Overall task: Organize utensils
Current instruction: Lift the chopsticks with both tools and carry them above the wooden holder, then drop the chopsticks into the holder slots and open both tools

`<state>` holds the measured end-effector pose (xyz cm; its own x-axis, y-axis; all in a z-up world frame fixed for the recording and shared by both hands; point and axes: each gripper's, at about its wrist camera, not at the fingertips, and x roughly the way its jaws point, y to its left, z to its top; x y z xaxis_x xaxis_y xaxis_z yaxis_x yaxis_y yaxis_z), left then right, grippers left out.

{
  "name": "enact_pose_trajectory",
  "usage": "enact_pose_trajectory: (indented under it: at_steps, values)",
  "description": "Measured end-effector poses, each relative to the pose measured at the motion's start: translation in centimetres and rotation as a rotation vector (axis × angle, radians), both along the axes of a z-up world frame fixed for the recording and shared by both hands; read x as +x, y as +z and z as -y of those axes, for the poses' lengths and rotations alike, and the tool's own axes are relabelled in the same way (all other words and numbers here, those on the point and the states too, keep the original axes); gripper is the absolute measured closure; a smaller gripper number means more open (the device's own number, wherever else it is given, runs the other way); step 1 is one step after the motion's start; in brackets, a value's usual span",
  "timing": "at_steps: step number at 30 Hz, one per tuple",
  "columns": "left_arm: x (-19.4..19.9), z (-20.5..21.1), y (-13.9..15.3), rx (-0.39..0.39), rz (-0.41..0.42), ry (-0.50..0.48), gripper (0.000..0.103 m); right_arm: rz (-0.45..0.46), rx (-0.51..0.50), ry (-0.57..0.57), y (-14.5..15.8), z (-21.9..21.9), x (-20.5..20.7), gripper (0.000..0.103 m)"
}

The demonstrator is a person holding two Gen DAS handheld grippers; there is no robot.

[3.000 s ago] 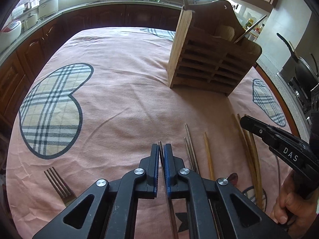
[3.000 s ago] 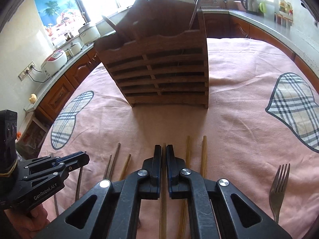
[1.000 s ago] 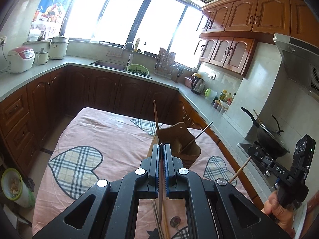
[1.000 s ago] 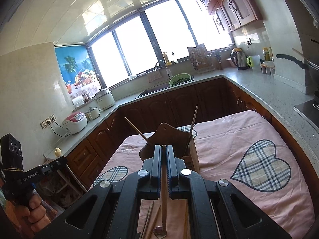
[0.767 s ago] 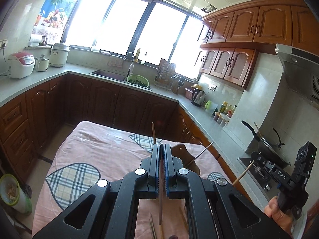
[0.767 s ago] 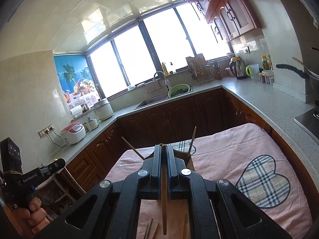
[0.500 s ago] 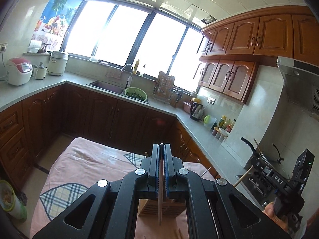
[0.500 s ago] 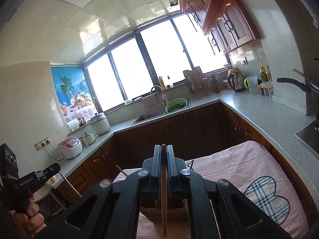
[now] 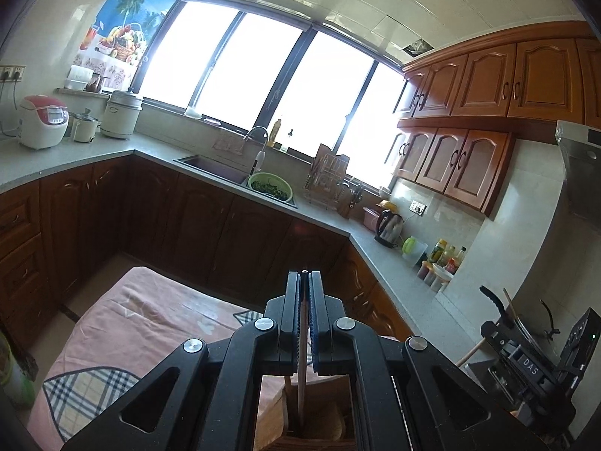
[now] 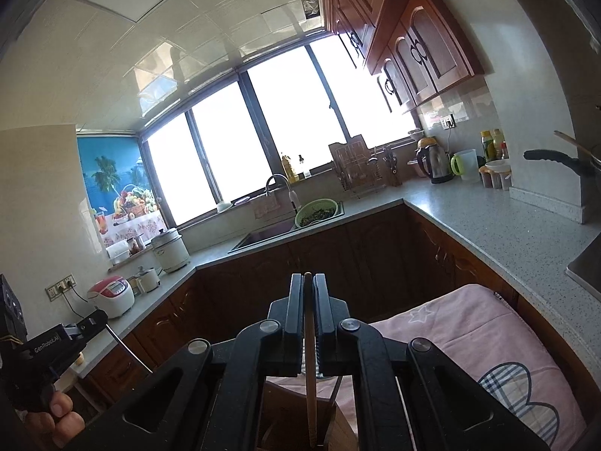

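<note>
My left gripper is shut on a thin metal chopstick that hangs straight down, its tip inside the top of the wooden utensil holder below. My right gripper is shut on a wooden chopstick that also hangs down into the wooden holder. Each gripper shows in the other's view: the right one at the right edge of the left wrist view, the left one at the left edge of the right wrist view. The utensils lying on the table are hidden.
The holder stands on a table with a pink cloth bearing plaid hearts. Dark wood cabinets and a grey counter ring the table, with a sink, a kettle and a wok.
Both grippers lifted their chopsticks off the table, raised them high and tilted them upright. They have moved over the holder, and the chopstick tips now reach down into it.
</note>
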<state>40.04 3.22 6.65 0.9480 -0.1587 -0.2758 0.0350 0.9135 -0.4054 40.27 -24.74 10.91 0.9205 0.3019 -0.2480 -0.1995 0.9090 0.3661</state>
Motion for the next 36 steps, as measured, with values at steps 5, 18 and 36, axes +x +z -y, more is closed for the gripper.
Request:
enact_pose_trajectory:
  at_steps: [5,18,36]
  values:
    - [3.1,0.9,-3.6,-0.027,-0.052,0.005,0.101,-0.038,0.023,-0.008,-3.7,0.0,1.2,0.099]
    - [6.0,1.5,-6.6,-0.005,-0.116,-0.024,0.1,-0.087,0.047,-0.007,-7.7,-0.6,1.7,0.098]
    - [5.7,1.3,-5.1,0.021,-0.149,-0.039,0.093,-0.122,0.054,0.021,-7.1,-0.4,2.0,0.079]
